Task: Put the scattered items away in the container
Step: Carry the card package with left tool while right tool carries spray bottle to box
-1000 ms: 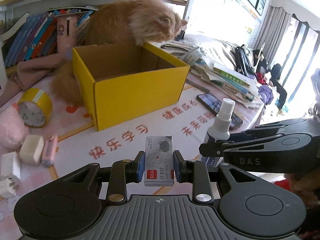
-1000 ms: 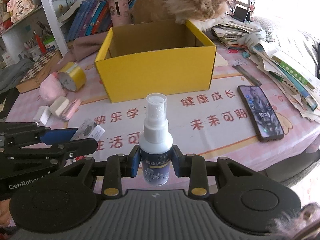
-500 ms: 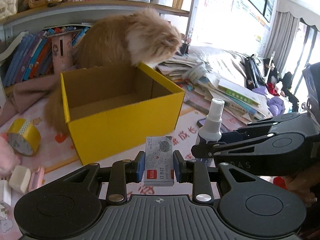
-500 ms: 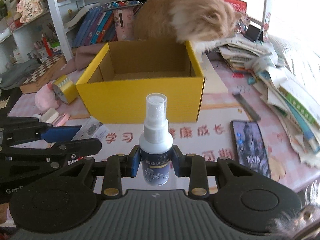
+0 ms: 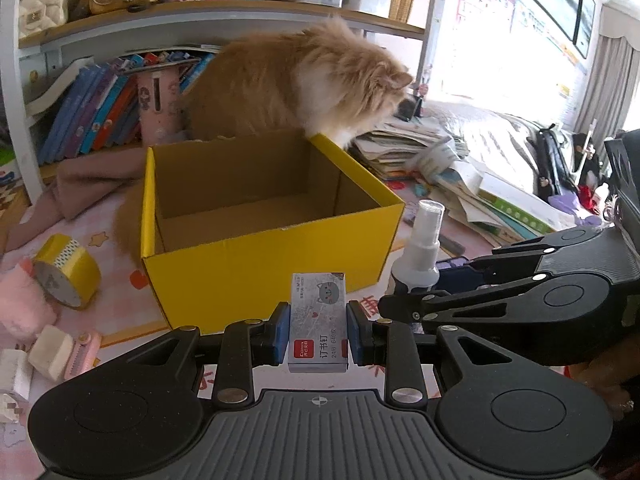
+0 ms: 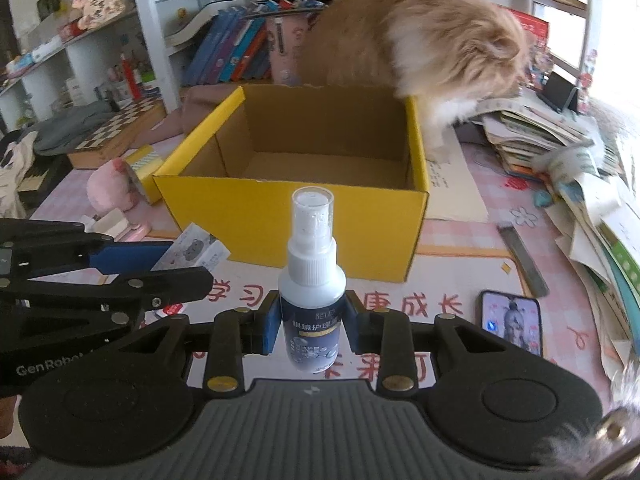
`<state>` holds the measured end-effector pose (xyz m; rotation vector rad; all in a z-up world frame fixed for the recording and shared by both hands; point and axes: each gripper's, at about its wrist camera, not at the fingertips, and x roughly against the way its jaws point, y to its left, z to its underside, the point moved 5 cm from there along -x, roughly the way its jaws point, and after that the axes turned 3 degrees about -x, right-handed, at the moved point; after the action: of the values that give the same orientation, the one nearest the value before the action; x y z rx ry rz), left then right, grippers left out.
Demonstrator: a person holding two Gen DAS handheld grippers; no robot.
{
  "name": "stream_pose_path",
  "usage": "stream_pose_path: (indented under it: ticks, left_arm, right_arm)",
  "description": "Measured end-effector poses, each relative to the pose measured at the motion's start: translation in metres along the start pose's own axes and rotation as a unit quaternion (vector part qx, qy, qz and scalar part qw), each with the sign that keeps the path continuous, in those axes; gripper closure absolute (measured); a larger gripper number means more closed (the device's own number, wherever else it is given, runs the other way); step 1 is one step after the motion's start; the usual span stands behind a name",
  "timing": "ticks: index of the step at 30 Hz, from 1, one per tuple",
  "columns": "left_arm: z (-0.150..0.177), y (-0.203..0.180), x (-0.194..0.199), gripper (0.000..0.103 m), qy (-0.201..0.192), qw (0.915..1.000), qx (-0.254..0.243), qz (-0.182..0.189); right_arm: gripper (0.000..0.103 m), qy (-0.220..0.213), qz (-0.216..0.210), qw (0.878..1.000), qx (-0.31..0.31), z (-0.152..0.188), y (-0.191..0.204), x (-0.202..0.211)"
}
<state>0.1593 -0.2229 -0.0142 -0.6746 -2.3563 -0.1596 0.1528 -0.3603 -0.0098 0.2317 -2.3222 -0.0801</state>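
An open yellow cardboard box [image 5: 264, 256] [image 6: 292, 216] stands on the table, empty inside. My left gripper [image 5: 318, 332] is shut on a small grey staples box [image 5: 318, 320], held above the table just in front of the yellow box. My right gripper [image 6: 312, 326] is shut on a white spray bottle [image 6: 312, 280] with a dark label, held upright to the right of the left gripper. The bottle shows in the left wrist view [image 5: 418, 256], the staples box in the right wrist view [image 6: 192, 250].
An orange cat [image 5: 296, 84] [image 6: 420, 28] stands behind the box, head over its right rim. A yellow tape roll [image 5: 66, 270], pink plush [image 6: 108, 188], small erasers [image 5: 64, 354] lie left. A phone [image 6: 512, 322] and paper piles [image 6: 580, 184] lie right.
Both grippers have risen and moved closer to the yellow box with their items held. The cat has shifted its head toward the right.
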Motion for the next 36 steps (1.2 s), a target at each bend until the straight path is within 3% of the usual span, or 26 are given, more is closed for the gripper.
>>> stream_pose_path:
  ticks: [10,18,28,36]
  left_arm:
    - [-0.045,0.009,0.011,0.075,-0.051,0.9985,0.004,-0.019]
    - [-0.088,0.025,-0.014,0.075,-0.067,0.9966,-0.019,-0.043]
    - [-0.107,0.059,-0.094,0.075,0.007,0.9963,-0.039,-0.076]
    - [-0.088,0.069,-0.134,0.075,0.071,0.9928,-0.047,-0.084]
  right_arm:
    - [0.072,-0.076,-0.033,0.996,0.036,-0.053,0.001,0.010]
    - [0.072,-0.096,-0.036,0.993,0.055,-0.108,-0.009,-0.013]
    - [0.072,-0.015,-0.022,0.995,0.100,-0.148,-0.020,-0.095]
    - [0.072,0.077,0.003,0.984,0.163,-0.135,-0.022,-0.156]
